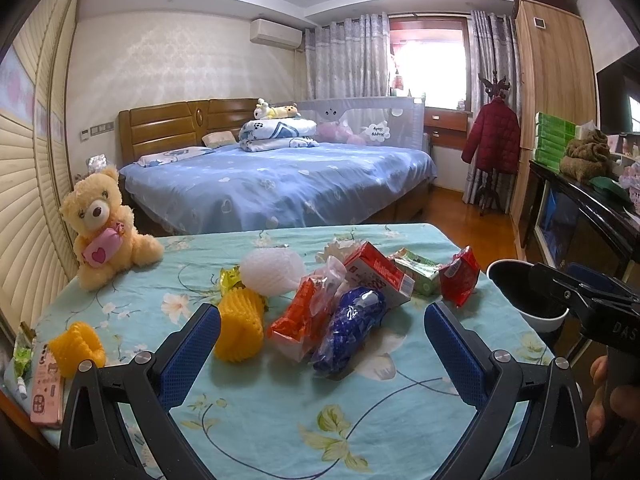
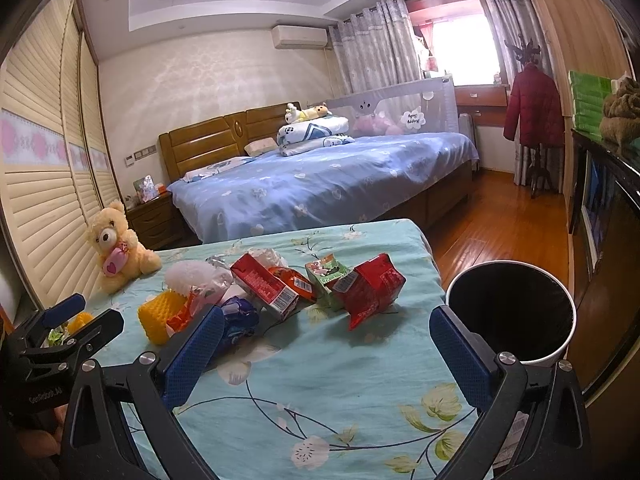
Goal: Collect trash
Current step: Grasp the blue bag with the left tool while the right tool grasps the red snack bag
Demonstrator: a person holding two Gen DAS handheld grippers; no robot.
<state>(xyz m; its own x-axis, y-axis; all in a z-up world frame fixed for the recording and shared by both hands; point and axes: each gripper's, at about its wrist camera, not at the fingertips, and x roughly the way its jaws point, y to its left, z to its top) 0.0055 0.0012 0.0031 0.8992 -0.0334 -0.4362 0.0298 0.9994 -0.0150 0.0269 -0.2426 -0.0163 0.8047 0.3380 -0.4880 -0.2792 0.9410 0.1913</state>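
Left gripper [image 1: 322,344] and right gripper [image 2: 326,344]: both spread wide, empty, above floral teal tablecloth [image 1: 280,420]. Crumpled colourful wrappers [image 1: 360,288] heaped mid-table. White-rimmed black bin [image 2: 510,312] beside table's right edge.

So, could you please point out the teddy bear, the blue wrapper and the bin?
teddy bear [image 1: 100,226]: left wrist view, chest.
blue wrapper [image 1: 348,326]: left wrist view, middle.
bin [image 2: 570,332]: right wrist view, white rim.

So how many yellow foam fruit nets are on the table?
2. One yellow foam net stands beside the white foam net; the other lies near the table's left edge, by the pink phone. Others may be hidden.
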